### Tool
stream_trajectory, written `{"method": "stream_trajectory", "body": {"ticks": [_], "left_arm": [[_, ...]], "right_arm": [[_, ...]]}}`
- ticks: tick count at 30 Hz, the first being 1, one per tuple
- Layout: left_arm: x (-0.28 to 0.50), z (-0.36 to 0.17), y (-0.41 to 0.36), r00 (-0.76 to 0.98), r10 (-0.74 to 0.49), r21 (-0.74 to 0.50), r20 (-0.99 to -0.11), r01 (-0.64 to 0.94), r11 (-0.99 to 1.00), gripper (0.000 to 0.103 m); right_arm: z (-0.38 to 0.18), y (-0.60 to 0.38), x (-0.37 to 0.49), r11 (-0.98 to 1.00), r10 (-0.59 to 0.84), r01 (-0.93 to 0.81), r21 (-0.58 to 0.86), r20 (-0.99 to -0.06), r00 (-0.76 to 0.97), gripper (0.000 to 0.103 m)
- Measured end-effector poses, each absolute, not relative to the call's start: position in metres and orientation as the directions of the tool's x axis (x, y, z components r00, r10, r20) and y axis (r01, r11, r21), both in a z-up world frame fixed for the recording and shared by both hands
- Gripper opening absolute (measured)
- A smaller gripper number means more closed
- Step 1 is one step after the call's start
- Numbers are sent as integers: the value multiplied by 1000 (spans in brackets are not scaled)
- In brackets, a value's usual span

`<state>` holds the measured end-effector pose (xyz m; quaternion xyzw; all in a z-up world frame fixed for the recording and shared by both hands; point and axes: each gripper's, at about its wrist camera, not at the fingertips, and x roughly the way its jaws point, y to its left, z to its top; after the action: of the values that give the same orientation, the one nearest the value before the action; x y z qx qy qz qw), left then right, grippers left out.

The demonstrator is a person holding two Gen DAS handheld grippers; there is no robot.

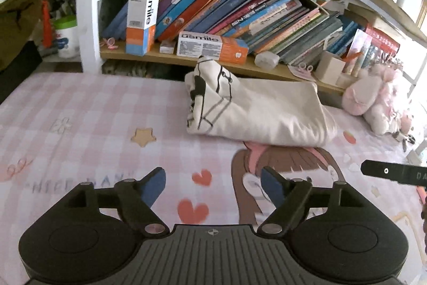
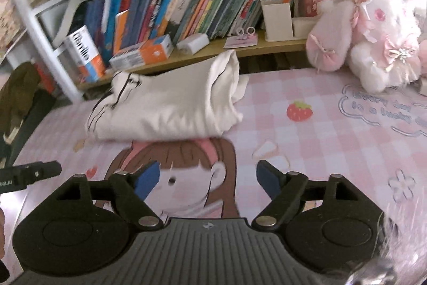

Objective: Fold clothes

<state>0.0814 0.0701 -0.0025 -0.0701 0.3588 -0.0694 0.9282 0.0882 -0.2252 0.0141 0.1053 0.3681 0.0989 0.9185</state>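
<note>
There is one folded white garment (image 1: 256, 111) on the pink checked cover (image 1: 80, 108). On the shelf stand two toothpaste boxes: one upright box (image 1: 142, 18) and one lying box (image 1: 212, 46). One small white case (image 1: 266, 59) lies beside them. There is one row of leaning books (image 1: 240, 10) (too many and too blurred to count exactly). One pink plush toy (image 2: 373, 36) sits at the side. Two grippers are visible, the left gripper (image 1: 213, 186) and the right gripper (image 2: 208, 179), each with two blue pads spread apart.
</note>
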Motion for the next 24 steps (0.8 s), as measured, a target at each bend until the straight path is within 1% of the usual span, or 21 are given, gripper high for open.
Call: {"method": "stream_trajectory", "body": {"ticks": [1, 3, 6, 10, 16, 18, 22, 24], "left_arm": [[76, -3, 68, 728, -182, -189, -661, 74, 979, 85], [67, -5, 66, 719, -192, -207, -668, 68, 976, 86], [54, -8, 62, 715, -171, -204, -678, 41, 978, 86], [40, -6, 58, 721, -165, -206, -673, 32, 978, 88], [24, 3, 53, 739, -157, -184, -655, 45, 982, 89], [19, 6, 51, 745, -151, -176, -649, 47, 983, 94], [12, 8, 42, 765, -103, -139, -636, 18, 990, 97], [10, 8, 37, 769, -95, -120, -632, 24, 992, 101]], "right_arm": [[15, -222, 81, 961, 253, -109, 253, -653, 713, 87], [15, -218, 69, 966, 244, -124, 225, -655, 715, 91], [13, -212, 54, 977, 209, -124, 173, -672, 710, 92], [11, -209, 33, 983, 178, -98, 156, -668, 723, 98], [15, -206, 14, 988, 150, -79, 135, -671, 726, 100], [17, -207, 10, 990, 126, -49, 132, -667, 735, 102], [20, -207, 2, 991, 92, -3, 135, -660, 746, 103], [21, -206, -2, 991, 87, 5, 137, -655, 751, 103]]}}
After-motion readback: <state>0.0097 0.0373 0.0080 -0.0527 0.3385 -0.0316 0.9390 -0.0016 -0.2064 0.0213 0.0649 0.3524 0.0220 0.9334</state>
